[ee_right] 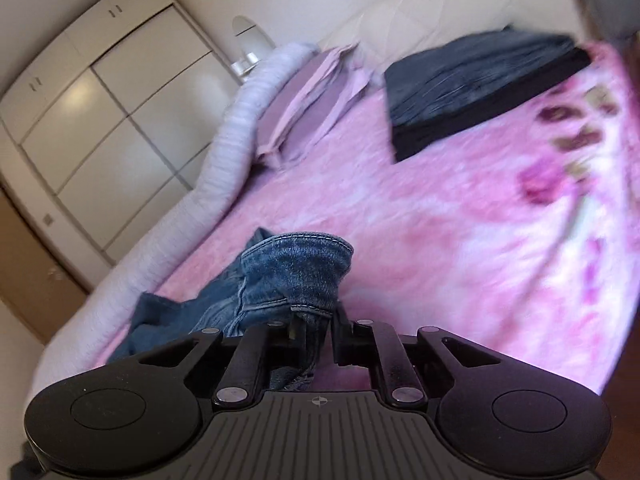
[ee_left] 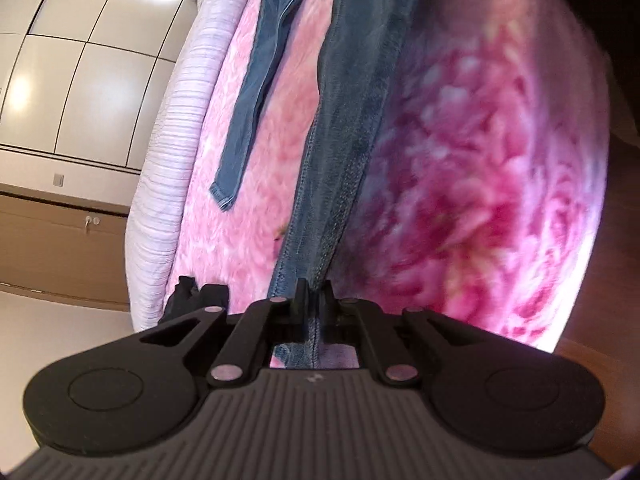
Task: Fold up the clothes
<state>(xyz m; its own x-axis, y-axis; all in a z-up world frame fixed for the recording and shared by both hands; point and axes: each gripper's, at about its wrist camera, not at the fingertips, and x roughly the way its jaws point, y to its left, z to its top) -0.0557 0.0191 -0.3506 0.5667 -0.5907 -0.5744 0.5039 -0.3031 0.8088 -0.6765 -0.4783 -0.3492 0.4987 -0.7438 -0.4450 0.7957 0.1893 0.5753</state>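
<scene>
Both grippers (ee_left: 316, 288) (ee_right: 320, 320) pinch jeans (ee_left: 340, 160) edges over blanket (ee_right: 440, 240).

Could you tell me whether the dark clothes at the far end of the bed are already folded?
Folded. The dark clothes lie as a flat, squared stack with straight edges and visible layers on the pink blanket, beside the pillows.

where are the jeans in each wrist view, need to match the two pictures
Left wrist: the jeans run from the left gripper, shut on their seam, up the middle to the top edge, one leg lying to the left.
Right wrist: the jeans are bunched at lower centre, the right gripper shut on the denim.
Shared landmark: the pink floral blanket beneath them.
</scene>
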